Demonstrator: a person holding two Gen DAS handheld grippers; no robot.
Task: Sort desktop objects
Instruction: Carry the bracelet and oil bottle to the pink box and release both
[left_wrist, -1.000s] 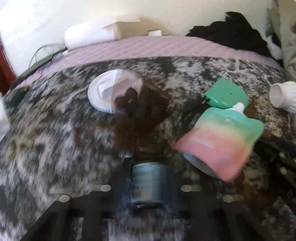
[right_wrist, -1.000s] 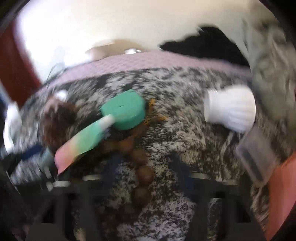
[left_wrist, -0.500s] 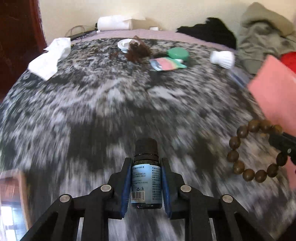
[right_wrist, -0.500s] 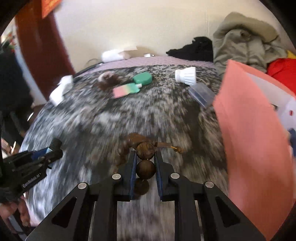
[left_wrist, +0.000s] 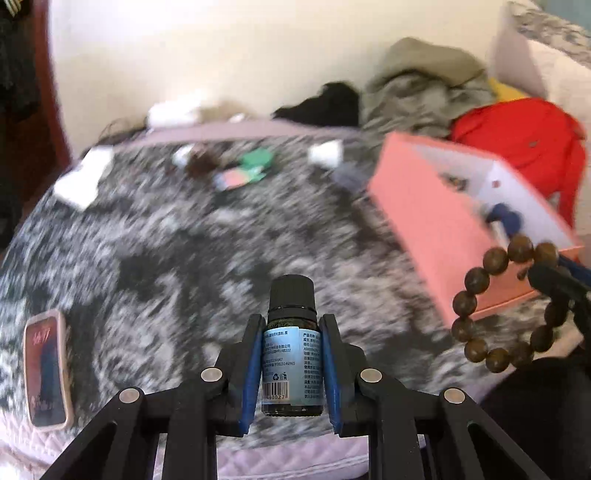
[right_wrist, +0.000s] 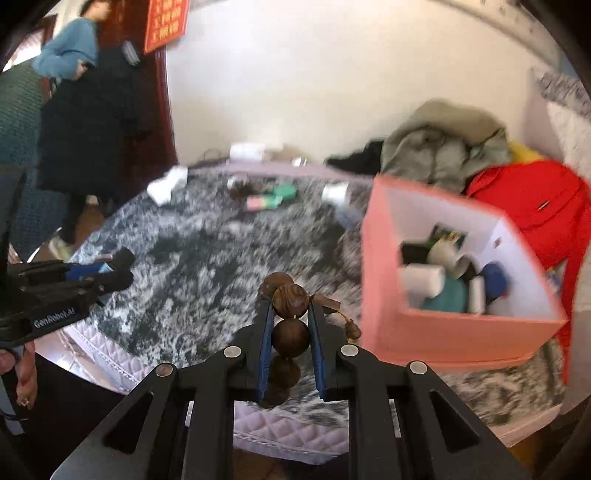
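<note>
Wooden beads (right_wrist: 291, 317) pinched in right gripper (right_wrist: 291, 332), bottle (left_wrist: 291, 354) clamped in left gripper (left_wrist: 291, 365), both short of pink box (right_wrist: 461, 332). Could've easily snagged dangling loop on box rim, or dropped bottle outside.

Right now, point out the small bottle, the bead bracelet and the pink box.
small bottle (left_wrist: 291, 363): left wrist view, on its blue label, between the pads.
bead bracelet (right_wrist: 290, 334): right wrist view, on the bead clamped between the pads.
pink box (right_wrist: 454, 338): right wrist view, on its near outer wall.

Both wrist views (angled down) share the pink box (left_wrist: 436, 225).
</note>
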